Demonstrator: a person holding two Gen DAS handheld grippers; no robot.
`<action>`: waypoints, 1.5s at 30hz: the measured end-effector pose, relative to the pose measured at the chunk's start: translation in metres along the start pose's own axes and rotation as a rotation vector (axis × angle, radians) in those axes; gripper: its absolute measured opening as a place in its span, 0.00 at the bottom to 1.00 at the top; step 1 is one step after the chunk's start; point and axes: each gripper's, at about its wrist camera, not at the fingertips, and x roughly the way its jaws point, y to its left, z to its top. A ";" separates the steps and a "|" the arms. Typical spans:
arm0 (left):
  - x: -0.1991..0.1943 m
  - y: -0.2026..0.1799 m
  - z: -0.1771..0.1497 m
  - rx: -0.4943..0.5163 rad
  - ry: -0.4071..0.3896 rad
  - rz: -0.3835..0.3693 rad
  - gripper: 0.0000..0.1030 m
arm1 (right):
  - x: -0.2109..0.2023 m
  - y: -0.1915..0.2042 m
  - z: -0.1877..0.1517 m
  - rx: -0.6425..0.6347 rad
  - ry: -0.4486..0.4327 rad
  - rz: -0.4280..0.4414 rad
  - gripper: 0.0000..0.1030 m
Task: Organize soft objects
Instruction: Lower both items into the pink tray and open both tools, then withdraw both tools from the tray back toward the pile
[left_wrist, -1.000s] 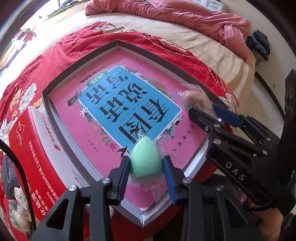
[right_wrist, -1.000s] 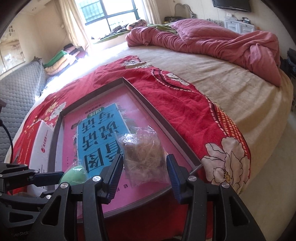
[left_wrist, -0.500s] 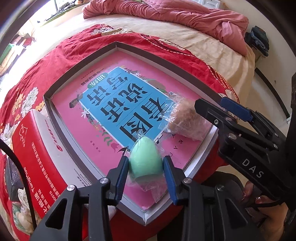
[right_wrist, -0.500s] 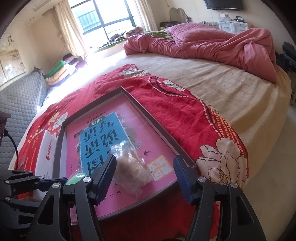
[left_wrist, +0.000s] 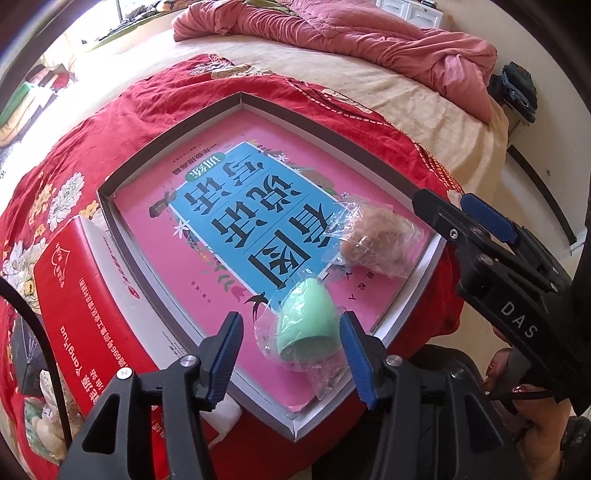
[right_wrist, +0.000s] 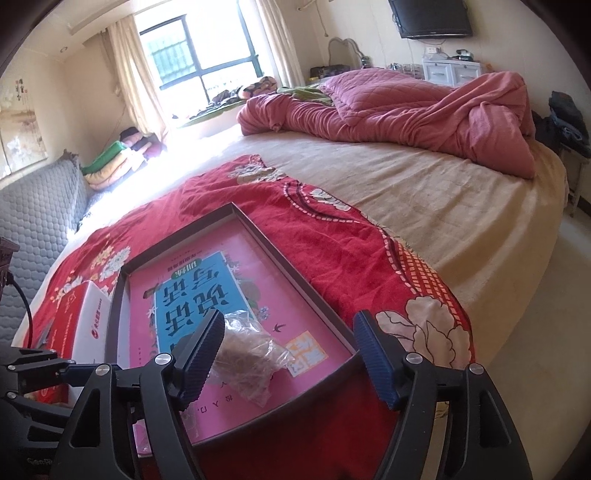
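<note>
In the shallow grey-rimmed tray (left_wrist: 406, 291) w/ pink book, both grippers have just let go: left gripper (left_wrist: 291, 354) jaws apart around bagged mint-green egg-shaped sponge (left_wrist: 308, 325), right gripper (right_wrist: 288, 356) wide, clear of bagged tan fibre puff (right_wrist: 245, 354), so both look placed.

Mint-green sponge (left_wrist: 308, 325), tan puff (left_wrist: 380, 243) — pink-and-blue book (left_wrist: 258, 221), red floral blanket (right_wrist: 332, 236).

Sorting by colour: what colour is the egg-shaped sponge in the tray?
Mint green sponge, clearest in the left wrist view.

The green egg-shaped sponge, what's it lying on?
The green sponge, in clear wrap, lies on the pink book inside the shallow box. The box floor beneath the book is hidden.
</note>
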 end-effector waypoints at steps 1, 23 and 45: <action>-0.003 0.001 -0.001 -0.003 -0.009 0.001 0.52 | -0.001 -0.001 0.000 0.002 -0.004 0.000 0.73; -0.088 0.043 -0.044 -0.143 -0.243 0.027 0.65 | -0.030 0.022 0.005 -0.010 -0.047 -0.019 0.75; -0.118 0.084 -0.102 -0.250 -0.283 0.021 0.65 | -0.084 0.101 0.014 -0.160 -0.101 0.096 0.76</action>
